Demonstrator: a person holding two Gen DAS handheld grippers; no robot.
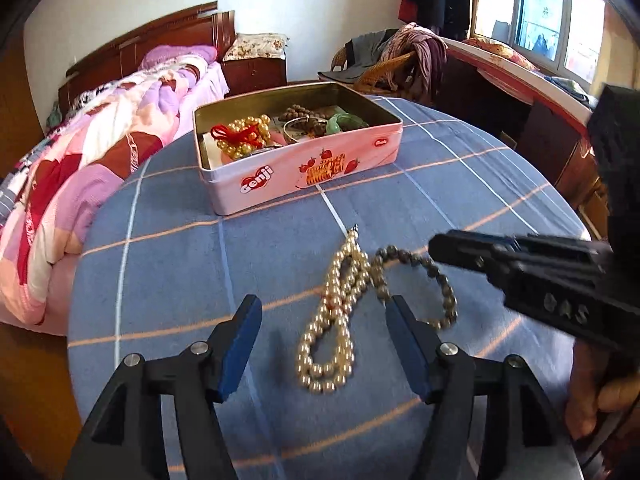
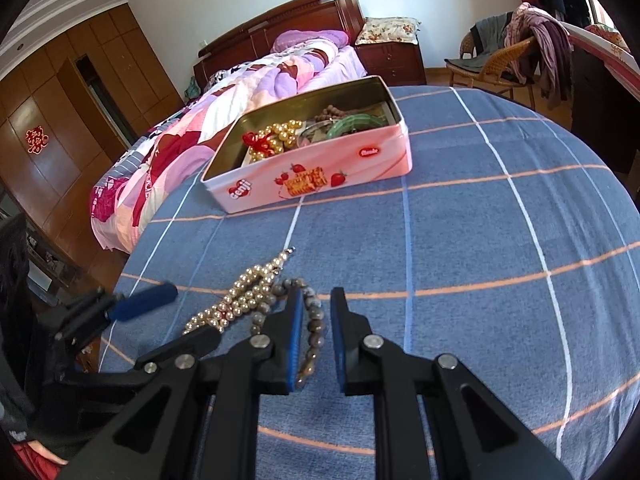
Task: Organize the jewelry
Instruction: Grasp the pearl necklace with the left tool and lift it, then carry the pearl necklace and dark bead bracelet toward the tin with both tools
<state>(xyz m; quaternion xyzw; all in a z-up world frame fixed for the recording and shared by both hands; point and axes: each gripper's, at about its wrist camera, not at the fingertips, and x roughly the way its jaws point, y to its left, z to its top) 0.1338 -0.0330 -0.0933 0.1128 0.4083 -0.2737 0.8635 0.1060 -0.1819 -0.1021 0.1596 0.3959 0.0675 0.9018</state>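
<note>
My right gripper (image 2: 312, 340) has its fingers narrowly apart w/ the dark bead bracelet (image 2: 314, 322) running between them, not clamped yet. My left gripper (image 1: 322, 344) is wide open, straddling the pearl necklace (image 1: 332, 320), whose long axis runs away from me toward the tin (image 1: 304, 168), clasp end farthest. Both lie on the table (image 1: 460, 184), touching each other. Right is nearer the bracelet, so I'd judge it grabs first; tin's straight ahead, well apart
</note>
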